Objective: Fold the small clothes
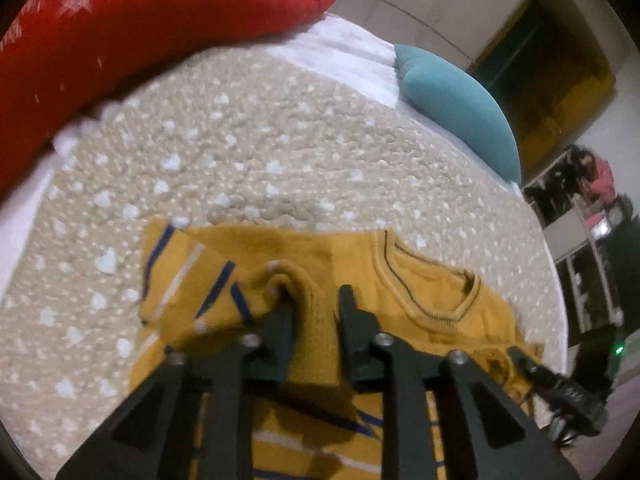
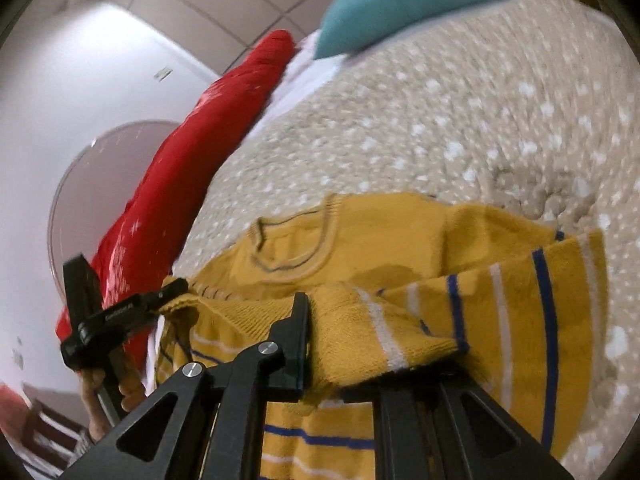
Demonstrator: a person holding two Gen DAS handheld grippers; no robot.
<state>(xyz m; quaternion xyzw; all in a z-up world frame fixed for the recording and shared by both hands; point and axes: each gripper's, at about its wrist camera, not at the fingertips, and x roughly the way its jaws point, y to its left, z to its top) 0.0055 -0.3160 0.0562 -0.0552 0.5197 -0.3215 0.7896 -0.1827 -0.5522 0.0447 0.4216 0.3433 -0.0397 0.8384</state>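
Note:
A small mustard-yellow knit sweater [image 1: 424,300] with blue and white stripes lies on a beige spotted bedspread [image 1: 260,148]. My left gripper [image 1: 316,308] is shut on a bunched fold of the sweater and holds it above the garment's body. In the right wrist view my right gripper [image 2: 344,320] is shut on a striped sleeve end of the sweater [image 2: 380,248]; its right finger is hidden under the cloth. The left gripper [image 2: 176,292] shows at the sweater's left edge, pinching the knit. The neckline faces the pillows.
A red pillow [image 1: 132,28] and a teal pillow [image 1: 460,104] lie at the head of the bed. White sheet [image 1: 340,52] shows between them. The bed edge runs at the right, with shelving [image 1: 588,240] and dark furniture beyond. A round mirror [image 2: 104,184] stands by the wall.

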